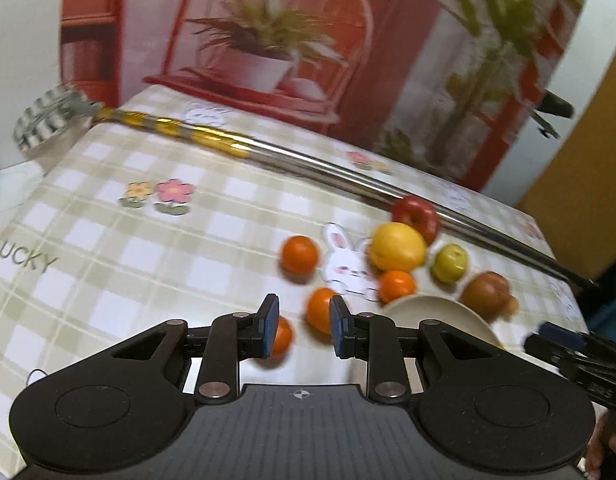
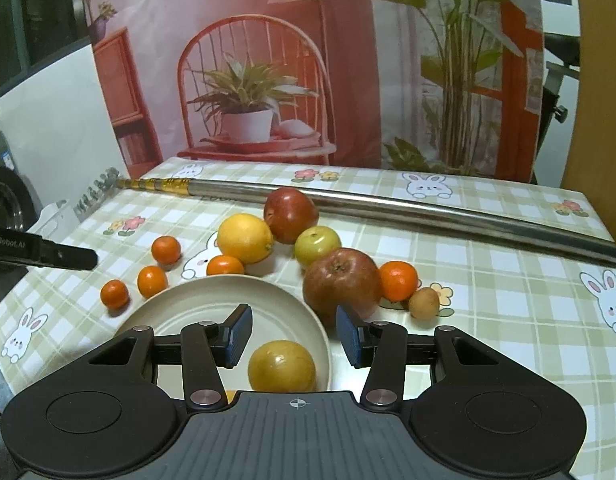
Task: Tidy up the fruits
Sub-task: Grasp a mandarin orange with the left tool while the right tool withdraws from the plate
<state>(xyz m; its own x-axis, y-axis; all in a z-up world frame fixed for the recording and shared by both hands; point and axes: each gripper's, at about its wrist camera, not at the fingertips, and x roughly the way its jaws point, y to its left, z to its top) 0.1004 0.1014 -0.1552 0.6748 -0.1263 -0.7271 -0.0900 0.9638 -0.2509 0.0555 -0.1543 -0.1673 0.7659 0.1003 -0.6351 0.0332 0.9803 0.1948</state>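
Table [image 2: 508,300] under checked cloth; steel pole [image 2: 388,204] along far edge. Cream plate [image 2: 180,304] near front edge, holding one yellow-brown fruit [image 2: 282,366]. Big apple [image 2: 340,280] just beside plate's right rim; lemon [image 2: 245,238], red apple [image 2: 290,214], green fruit [image 2: 317,245] behind. Small oranges [image 2: 152,280] near left edge. Right gripper [image 2: 294,336] empty, jaws apart over plate. Left gripper [image 1: 300,330] empty, jaws apart, above orange [image 1: 320,310]. Risk: round fruit rolling off the table if nudged; blurred left view suggests fast motion.
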